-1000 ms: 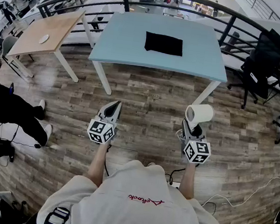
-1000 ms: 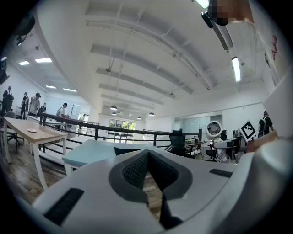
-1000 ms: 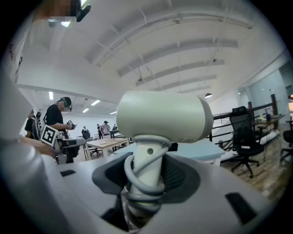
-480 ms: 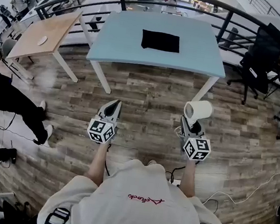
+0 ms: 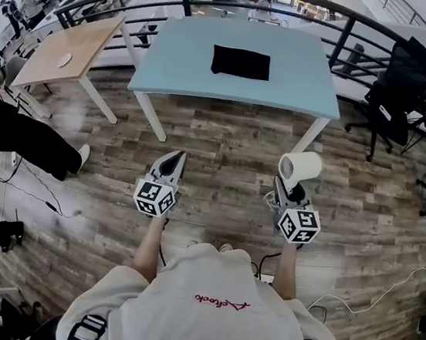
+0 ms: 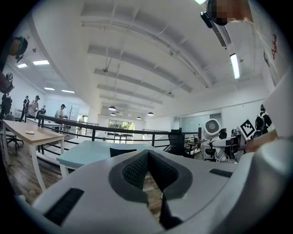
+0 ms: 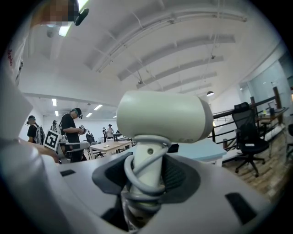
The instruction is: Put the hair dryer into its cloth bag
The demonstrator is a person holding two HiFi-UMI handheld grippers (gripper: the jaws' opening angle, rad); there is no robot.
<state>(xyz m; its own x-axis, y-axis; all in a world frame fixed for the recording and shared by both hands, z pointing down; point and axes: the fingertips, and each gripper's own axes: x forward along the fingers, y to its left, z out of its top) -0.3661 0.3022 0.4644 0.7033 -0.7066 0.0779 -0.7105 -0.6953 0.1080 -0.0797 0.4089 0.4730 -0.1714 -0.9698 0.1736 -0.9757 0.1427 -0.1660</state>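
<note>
A white hair dryer (image 5: 300, 169) stands upright in my right gripper (image 5: 291, 190), which is shut on its cord-wrapped handle (image 7: 145, 176); its barrel (image 7: 164, 115) fills the right gripper view. My left gripper (image 5: 170, 167) is shut with nothing in it, jaws together (image 6: 147, 171). Both are held over the wooden floor, short of the light blue table (image 5: 195, 70). The black cloth bag (image 5: 241, 62) lies flat on that table, also in the left gripper view (image 6: 122, 151).
A wooden table (image 5: 65, 49) stands at the left, with people (image 5: 7, 138) beside it. A black railing (image 5: 297, 1) runs behind the blue table. Black office chairs (image 5: 397, 104) are at the right. A white cable (image 5: 383, 293) trails over the floor.
I have stepped a little toward the blue table with both grippers, the dryer still held. The person at the left has moved their legs.
</note>
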